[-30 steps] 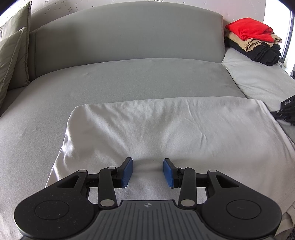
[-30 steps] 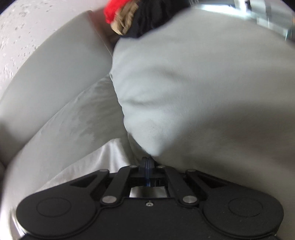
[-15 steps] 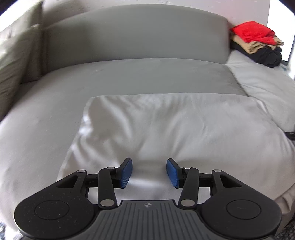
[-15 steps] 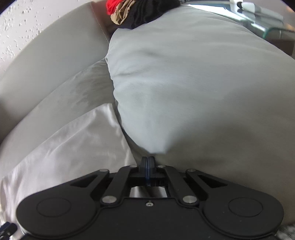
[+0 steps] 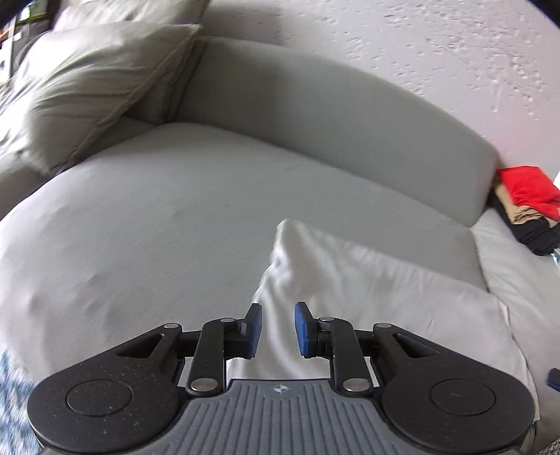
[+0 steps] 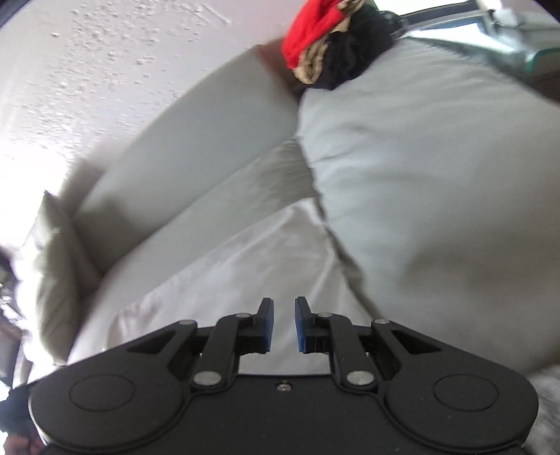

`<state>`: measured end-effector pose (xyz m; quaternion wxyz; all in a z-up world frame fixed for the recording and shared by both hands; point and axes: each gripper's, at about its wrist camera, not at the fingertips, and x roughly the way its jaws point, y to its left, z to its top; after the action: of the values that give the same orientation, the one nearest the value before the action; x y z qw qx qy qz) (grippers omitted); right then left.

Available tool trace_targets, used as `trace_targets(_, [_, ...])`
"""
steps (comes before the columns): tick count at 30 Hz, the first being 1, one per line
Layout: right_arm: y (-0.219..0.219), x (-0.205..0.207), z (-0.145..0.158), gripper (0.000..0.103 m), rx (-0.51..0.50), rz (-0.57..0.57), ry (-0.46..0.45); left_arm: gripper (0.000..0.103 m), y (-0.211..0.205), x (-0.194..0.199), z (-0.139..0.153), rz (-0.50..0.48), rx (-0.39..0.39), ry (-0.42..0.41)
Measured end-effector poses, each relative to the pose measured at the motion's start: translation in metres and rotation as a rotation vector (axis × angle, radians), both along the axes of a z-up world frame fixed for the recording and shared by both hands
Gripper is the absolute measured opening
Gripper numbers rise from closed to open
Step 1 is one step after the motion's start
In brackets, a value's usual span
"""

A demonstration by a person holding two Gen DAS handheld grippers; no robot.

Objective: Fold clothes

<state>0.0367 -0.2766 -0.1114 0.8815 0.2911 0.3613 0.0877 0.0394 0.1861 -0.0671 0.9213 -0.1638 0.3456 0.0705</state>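
A white folded garment [image 5: 378, 294] lies flat on the grey sofa seat [image 5: 157, 224]. It also shows in the right wrist view [image 6: 227, 280]. My left gripper [image 5: 278, 329] is open and empty over the garment's left edge. My right gripper [image 6: 282, 323] is open and empty over the garment's right part, beside the seat cushion [image 6: 437, 192]. A stack of folded clothes, red on top of tan and black [image 5: 528, 206], sits at the sofa's far right end, and in the right wrist view [image 6: 332, 45] it lies at the top.
Beige throw pillows [image 5: 91, 77] lean at the sofa's left end. The grey backrest [image 5: 332, 119] runs behind the seat below a textured white wall [image 5: 420, 45]. A glass side table [image 6: 507, 31] stands beyond the right cushion.
My right gripper has opened; it was shut before. My left gripper has swung left toward the garment's left edge. Both views have tilted.
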Motion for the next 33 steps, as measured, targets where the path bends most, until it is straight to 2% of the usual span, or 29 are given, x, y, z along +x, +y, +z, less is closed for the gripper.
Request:
trace_targets(2, [-0.002,0.010,-0.014,0.014,0.104,0.007,0.025,0.019,0.000,0.024,-0.004,-0.058,-0.041,0.004])
trace_targets(5, [0.004,0.023,-0.027,0.014,0.172,0.007,0.062,0.019,0.000,0.063,-0.022,-0.099,-0.092,0.055])
trace_targets(7, [0.007,0.029,-0.035,0.014,0.152,-0.020,0.101,0.019,0.005,0.080,-0.035,-0.037,-0.111,0.102])
trace_targets(8, [0.005,0.030,-0.037,0.009,0.150,-0.039,0.105,0.019,0.009,0.082,-0.039,0.015,-0.111,0.121])
trace_targets(9, [0.003,0.030,-0.039,0.009,0.148,-0.057,0.110,0.011,0.015,0.082,-0.041,0.060,-0.118,0.129])
trace_targets(14, [-0.004,0.029,-0.044,0.009,0.147,-0.120,0.122,0.011,0.044,0.061,-0.038,0.219,-0.112,0.151])
trace_targets(16, [-0.001,0.028,-0.043,0.009,0.116,-0.124,0.118,0.010,0.048,0.053,-0.035,0.268,-0.040,0.177])
trace_targets(18, [0.002,0.024,-0.039,0.009,0.052,-0.135,0.116,0.011,0.048,0.042,-0.030,0.278,0.019,0.192])
trace_targets(22, [0.001,0.007,-0.029,0.014,-0.014,-0.171,0.095,0.010,0.043,0.013,-0.017,0.249,0.052,0.184])
trace_targets(24, [-0.001,-0.004,-0.021,0.018,-0.037,-0.182,0.047,0.011,0.035,-0.008,-0.006,0.187,0.048,0.114])
trace_targets(27, [0.003,-0.013,-0.013,0.019,-0.031,-0.113,-0.031,0.013,0.018,-0.025,0.002,0.043,0.058,0.020])
trace_targets(30, [0.013,-0.011,-0.014,0.019,-0.031,-0.013,-0.016,0.016,-0.007,-0.013,-0.005,-0.040,0.161,0.105])
trace_targets(32, [0.016,-0.006,-0.022,0.016,-0.028,0.031,0.052,0.019,-0.018,-0.009,-0.012,-0.029,0.248,0.188])
trace_targets(33, [0.015,-0.005,-0.023,0.002,-0.054,0.016,0.074,0.020,-0.023,-0.006,-0.016,-0.024,0.292,0.229])
